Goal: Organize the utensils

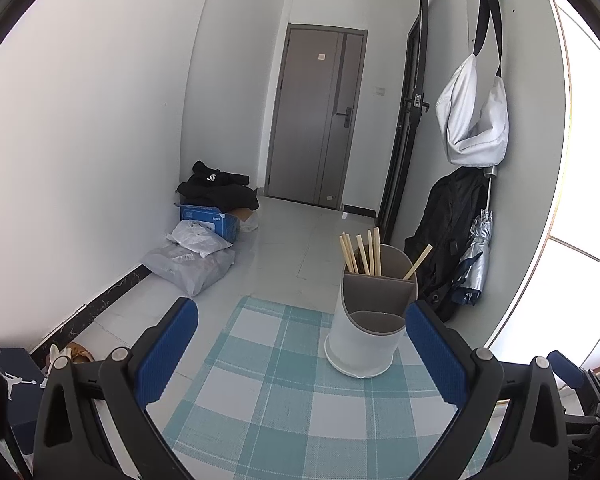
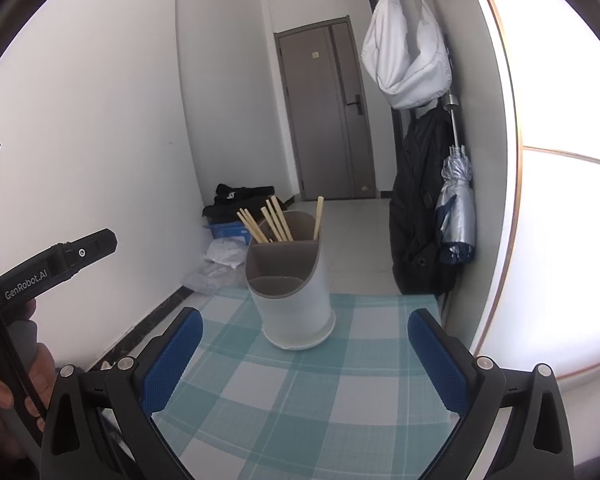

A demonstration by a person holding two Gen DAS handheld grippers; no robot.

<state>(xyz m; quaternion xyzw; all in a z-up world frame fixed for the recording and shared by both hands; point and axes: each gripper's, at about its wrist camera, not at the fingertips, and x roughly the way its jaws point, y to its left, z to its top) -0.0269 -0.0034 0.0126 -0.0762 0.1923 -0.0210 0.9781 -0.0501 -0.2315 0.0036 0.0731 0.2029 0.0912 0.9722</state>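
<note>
While empty, both tongs (image 1: 300, 344) agape.

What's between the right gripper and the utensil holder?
Nothing: in the right wrist view only bare checked tablecloth lies between the open right gripper and the utensil holder.

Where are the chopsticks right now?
The chopsticks stand upright in the tall rear compartments of the white utensil holder, which sits on the checked tablecloth, ahead of both open grippers and right of centre in the left wrist view.
</note>
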